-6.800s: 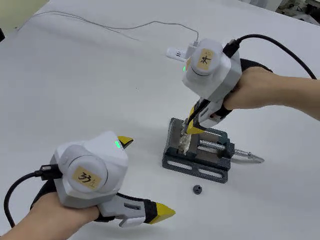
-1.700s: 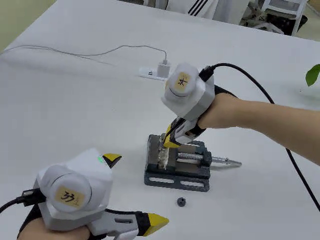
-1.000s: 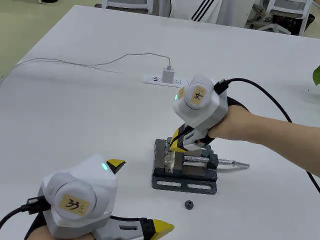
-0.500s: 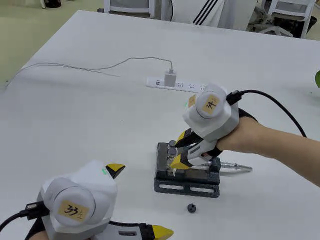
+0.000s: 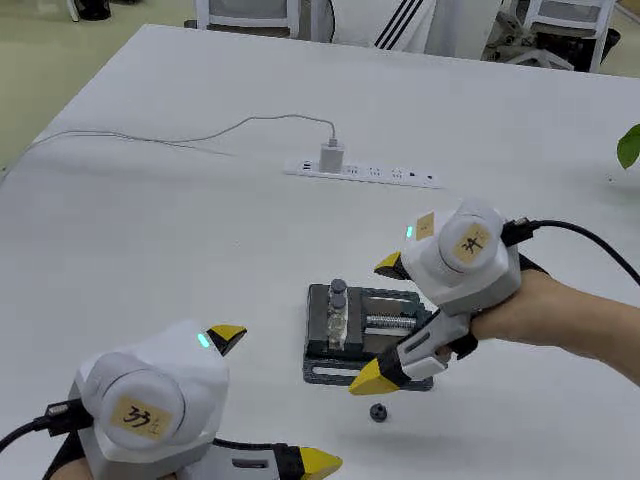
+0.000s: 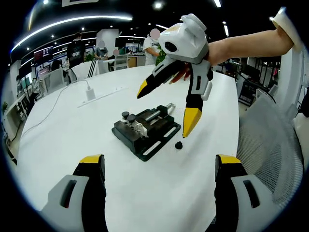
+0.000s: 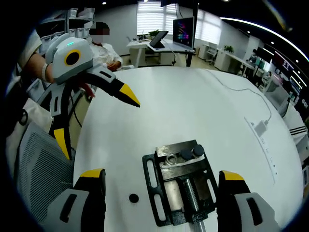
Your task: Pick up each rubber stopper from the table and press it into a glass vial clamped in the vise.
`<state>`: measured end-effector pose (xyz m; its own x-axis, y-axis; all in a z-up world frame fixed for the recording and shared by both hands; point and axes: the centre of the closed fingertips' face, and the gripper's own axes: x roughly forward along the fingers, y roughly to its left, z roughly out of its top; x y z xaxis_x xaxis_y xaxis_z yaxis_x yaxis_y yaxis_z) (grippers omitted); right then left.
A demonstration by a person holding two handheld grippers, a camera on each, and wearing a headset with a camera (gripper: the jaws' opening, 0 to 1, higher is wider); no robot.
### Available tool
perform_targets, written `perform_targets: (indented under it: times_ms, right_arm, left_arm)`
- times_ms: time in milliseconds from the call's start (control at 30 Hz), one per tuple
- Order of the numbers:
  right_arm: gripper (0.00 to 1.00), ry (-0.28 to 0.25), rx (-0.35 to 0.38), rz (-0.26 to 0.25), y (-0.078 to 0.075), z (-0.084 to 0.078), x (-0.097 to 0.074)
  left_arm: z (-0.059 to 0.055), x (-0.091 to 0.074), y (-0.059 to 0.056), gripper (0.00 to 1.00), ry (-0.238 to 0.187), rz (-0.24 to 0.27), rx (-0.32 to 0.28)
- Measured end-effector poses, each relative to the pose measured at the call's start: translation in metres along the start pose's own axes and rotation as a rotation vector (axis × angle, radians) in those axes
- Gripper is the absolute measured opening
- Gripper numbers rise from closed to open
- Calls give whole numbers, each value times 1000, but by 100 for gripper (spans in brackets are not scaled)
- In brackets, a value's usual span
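Showing both tongs spread wide, neither pinching anything. Head view: right tongs point(image 5: 379, 320) hang over the vise point(image 5: 325, 366), reaching in from its 3 o'clock side. One yellow tip sits at the vise's 1 o'clock corner, the other off its 5 o'clock edge. Glass vials point(image 5: 338, 323) stand upright, clamped in a row at the vise's 9 o'clock end; two carry dark seated stoppers point(image 5: 338, 288). Right gripper view: a third vial mouth, next to those two, is open. Loose stopper point(image 5: 378, 411), dark & round, lies on the white surface point(image 5: 150, 240) at approx. 6 o'clock of the vise, just beside its base, apart from both tongs. Left tongs point(image 5: 272, 398) are held at 7–8 o'clock of the vise, well apart from it, tips pointing toward 3 o'clock. Power strip point(image 5: 385, 174) w/ white charger point(image 5: 331, 157) lies at 12 o'clock, well apart; its cable point(image 5: 180, 136) trails toward 10 o'clock. Left gripper view: right tongs' lower tip hangs near the loose stopper, not touching it.
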<state>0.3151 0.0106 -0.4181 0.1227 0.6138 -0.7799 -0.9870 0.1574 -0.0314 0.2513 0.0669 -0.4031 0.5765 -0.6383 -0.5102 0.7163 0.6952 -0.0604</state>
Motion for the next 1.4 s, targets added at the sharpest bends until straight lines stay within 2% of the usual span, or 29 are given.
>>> perform_targets:
  times_ms: [33, 267, 333, 400, 633, 733, 833, 1067, 1100, 1233, 1400]
  right_arm:
    - [99, -7, 8, 1, 2, -2, -1]
    - [99, -55, 75, -15, 19, -19, -15]
    - [99, -65, 103, -20, 25, -25, -20]
    - [99, -76, 110, -24, 30, -29, -24]
    - [99, -105, 175, -72, 45, -52, -39]
    - [99, -114, 190, -86, 51, -60, -45]
    - [99, -124, 204, -108, 56, -67, -51]
    - [99, -153, 268, -144, 63, -85, -63]
    - [99, -161, 277, -153, 64, -87, -64]
    - [98, -167, 290, -162, 69, -95, -67]
    - [97, -178, 312, -175, 73, -102, -70]
  left_arm:
    - [0, 0, 0, 94, 2, -1, 3]
    - [1, -1, -1, 94, 8, -10, 20]
    - [2, -1, -2, 94, -2, -13, -10]
    - [1, -1, -2, 93, 7, -10, 4]
    - [0, 1, -13, 91, 37, -39, 38]
    - [-4, 3, -16, 87, 77, -54, 48]
    - [-6, 6, -17, 82, 100, -64, 54]
    - [-11, 17, -24, 74, 173, -118, 113]
    - [-13, 19, -26, 72, 196, -131, 133]
    - [-13, 28, -30, 66, 232, -166, 174]
    - [-11, 43, -37, 58, 283, -219, 272]
